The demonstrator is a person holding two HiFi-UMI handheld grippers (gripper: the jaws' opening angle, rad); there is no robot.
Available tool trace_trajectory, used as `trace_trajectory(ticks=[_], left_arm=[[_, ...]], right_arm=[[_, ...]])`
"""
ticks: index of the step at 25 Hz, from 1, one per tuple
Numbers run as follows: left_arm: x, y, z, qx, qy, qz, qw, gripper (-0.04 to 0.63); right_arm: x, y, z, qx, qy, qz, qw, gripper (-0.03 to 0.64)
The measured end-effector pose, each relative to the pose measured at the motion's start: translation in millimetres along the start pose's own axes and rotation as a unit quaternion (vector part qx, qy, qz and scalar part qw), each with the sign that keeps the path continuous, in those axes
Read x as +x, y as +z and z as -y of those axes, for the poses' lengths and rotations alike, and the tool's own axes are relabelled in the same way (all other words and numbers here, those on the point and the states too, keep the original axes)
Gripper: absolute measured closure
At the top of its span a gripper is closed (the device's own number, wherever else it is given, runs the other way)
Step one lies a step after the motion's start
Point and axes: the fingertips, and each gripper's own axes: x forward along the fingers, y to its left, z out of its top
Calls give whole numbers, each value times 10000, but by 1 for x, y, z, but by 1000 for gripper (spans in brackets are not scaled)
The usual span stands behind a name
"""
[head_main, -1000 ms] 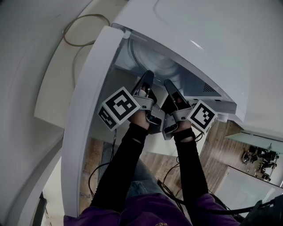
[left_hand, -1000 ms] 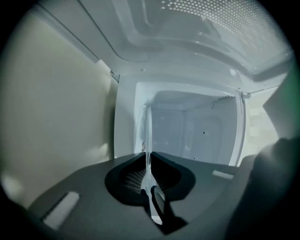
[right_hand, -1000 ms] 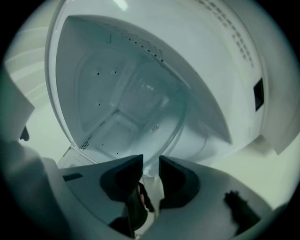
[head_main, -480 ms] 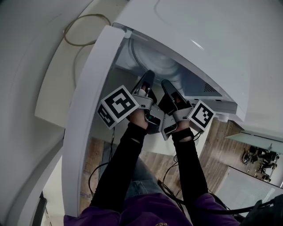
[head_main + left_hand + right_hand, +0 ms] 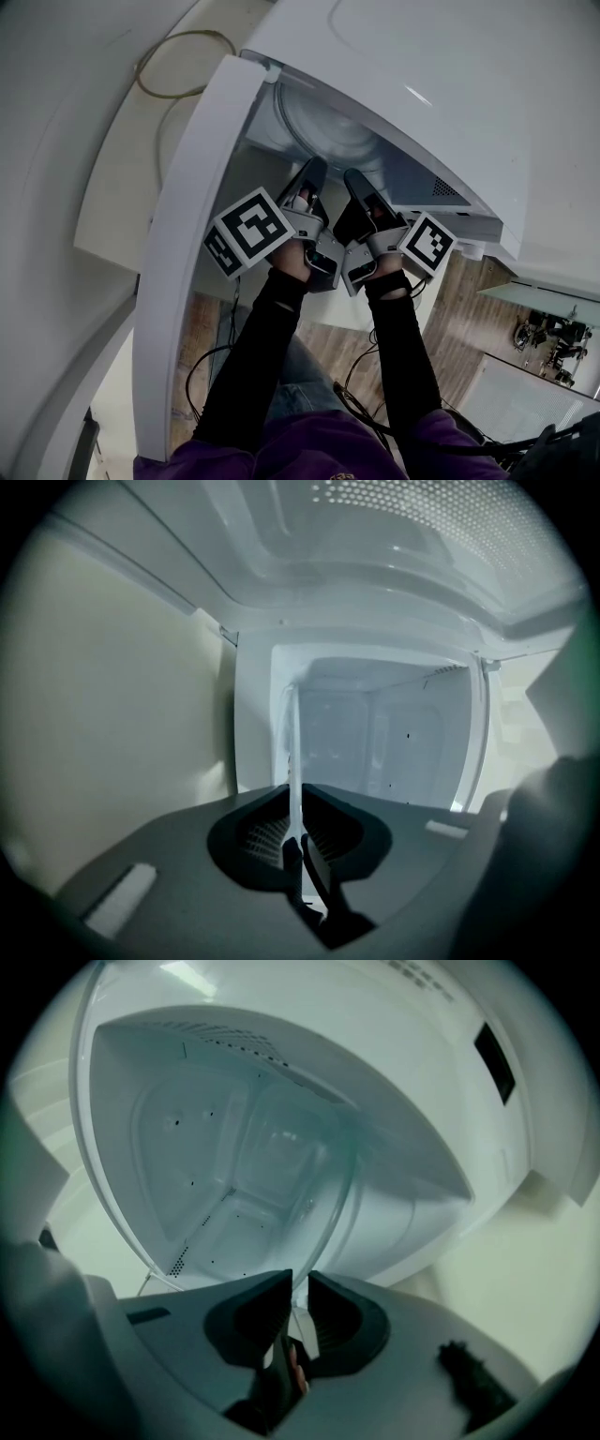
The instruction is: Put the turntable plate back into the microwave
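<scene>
The clear glass turntable plate hangs in the mouth of the white microwave, whose door stands open at the left. My left gripper is shut on the plate's near rim. In the left gripper view the plate is a thin edge-on line running up from between the left gripper's pads. My right gripper is beside it, its jaws closing on the same rim. In the right gripper view the plate fills the view ahead of the right gripper, with the cavity showing through the glass.
The microwave's cavity lies open straight ahead, its back wall and side walls bare. A looped cable lies on the white surface behind the door. Wooden floor and trailing cables show below my arms.
The right gripper has rolled a little and its jaws have narrowed onto the plate's rim. Both hands have stayed almost where they were at the microwave's mouth.
</scene>
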Motion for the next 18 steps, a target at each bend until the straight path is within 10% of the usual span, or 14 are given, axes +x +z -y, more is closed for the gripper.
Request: trace_trajectory(ticks=[18], left_arm=[[-37,-29,-14,582,292,-434,9969,592]], right_arm=[[-12,-7,-5,-178,-113,-208,9996,557]])
